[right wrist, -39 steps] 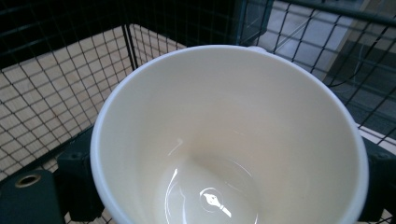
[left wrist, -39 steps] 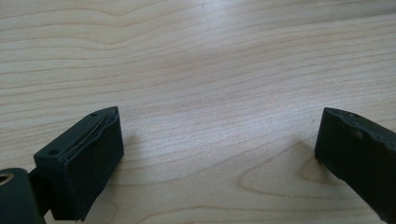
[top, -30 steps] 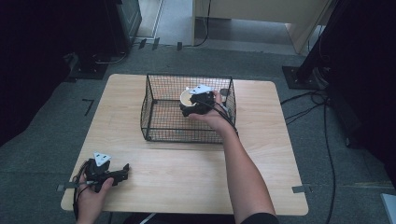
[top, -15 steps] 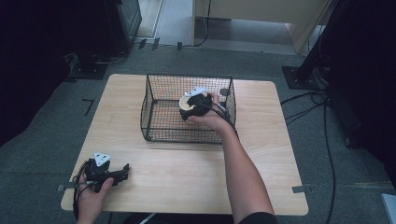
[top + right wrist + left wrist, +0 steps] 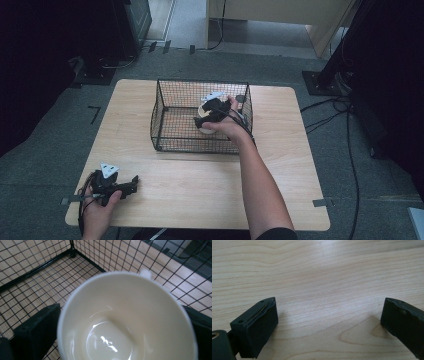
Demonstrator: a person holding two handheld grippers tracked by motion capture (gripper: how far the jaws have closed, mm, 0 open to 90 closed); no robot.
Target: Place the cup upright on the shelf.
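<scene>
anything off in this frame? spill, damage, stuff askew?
Nothing stands out. The white cup looks empty and unbroken, held between the right gripper jaws inside the wire basket, which sits square on the table. The left gripper rests open over bare wood.

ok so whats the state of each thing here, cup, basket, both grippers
cup: empty, upright, sits between the right jaws, inside the basket
wire basket: open at the top, upright on the table
right hand-held gripper: jaws on either side of the cup; whether they clamp it is hard to tell
left hand-held gripper: jaws wide apart, holding nothing, low over the table
</scene>
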